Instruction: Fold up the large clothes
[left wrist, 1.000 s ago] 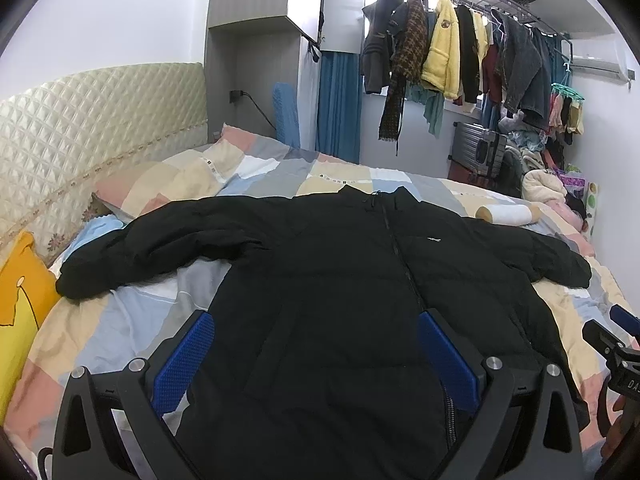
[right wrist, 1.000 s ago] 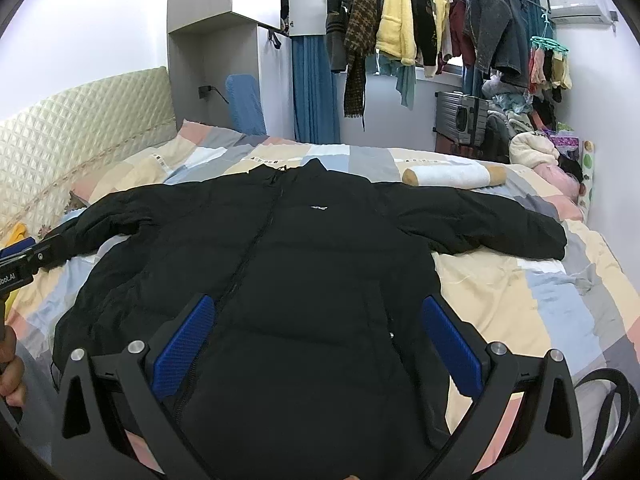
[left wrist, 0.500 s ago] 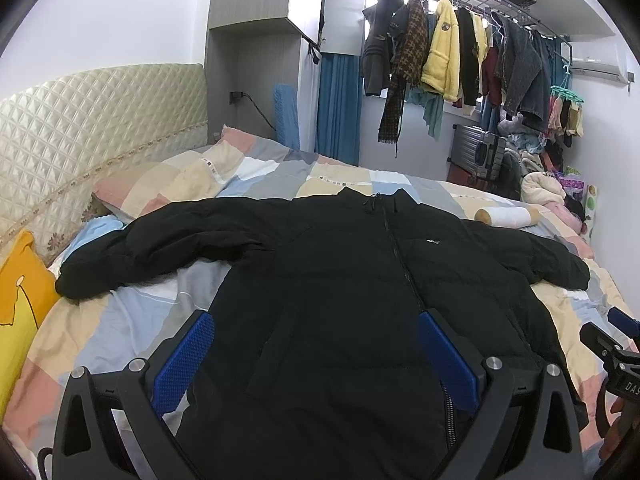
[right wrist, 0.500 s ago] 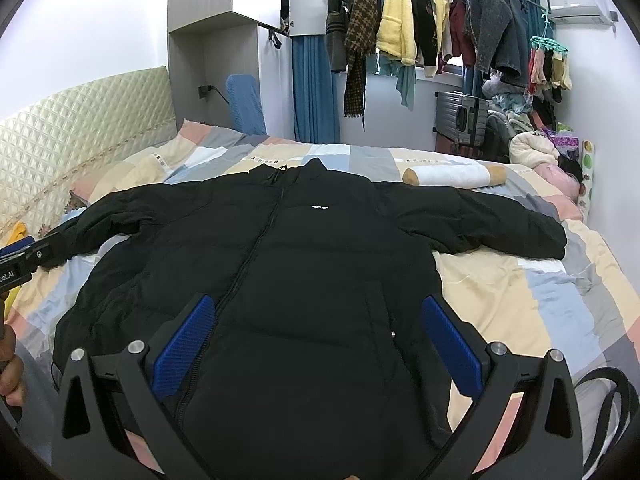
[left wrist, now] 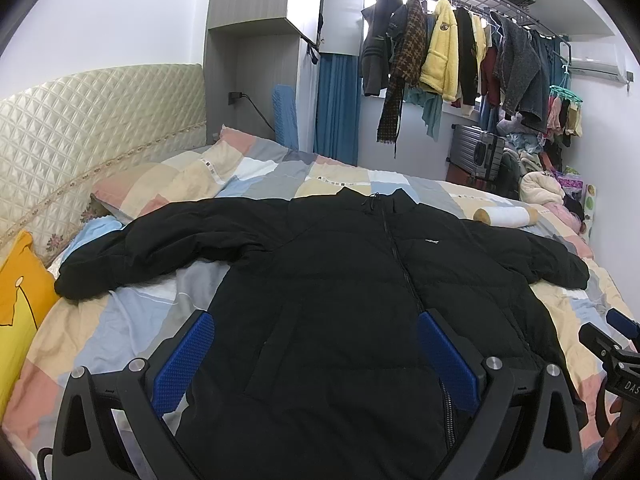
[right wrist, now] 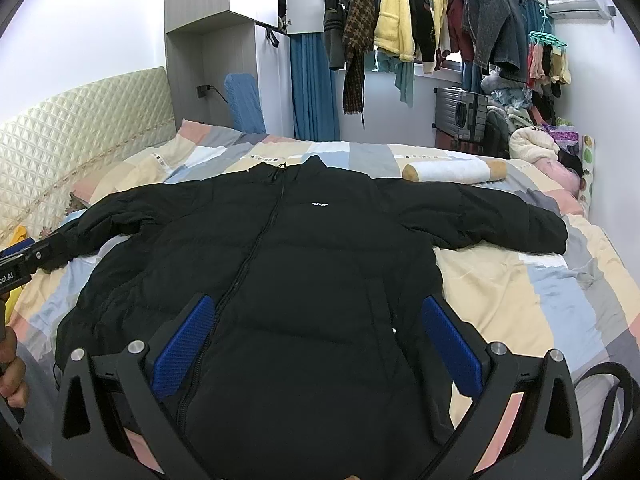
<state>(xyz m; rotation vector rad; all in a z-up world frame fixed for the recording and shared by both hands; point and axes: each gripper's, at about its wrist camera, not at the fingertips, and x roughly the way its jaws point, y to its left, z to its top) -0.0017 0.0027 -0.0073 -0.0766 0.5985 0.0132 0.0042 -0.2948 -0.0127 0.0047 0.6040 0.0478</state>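
A black jacket (left wrist: pixel 344 304) lies spread flat, front up and zipped, on a bed (left wrist: pixel 120 320) covered by a patchwork quilt, its collar pointing toward the far wall. Both sleeves are stretched out sideways; the left one ends near a yellow pillow (left wrist: pixel 16 300), the right one just in front of a rolled towel (right wrist: pixel 452 171).

The left tongs (left wrist: pixel 316 344) hover over the jacket's lower left half, spread wide and gripping nothing. The right tongs (right wrist: pixel 316 332) hang over the lower right half, likewise released and empty, blue pads (right wrist: pixel 448 344) well apart. Each tool shows at the edge of the other's view.

Behind the bed, clothes (right wrist: pixel 420 12) hang on a rack beside a suitcase (right wrist: pixel 460 112).
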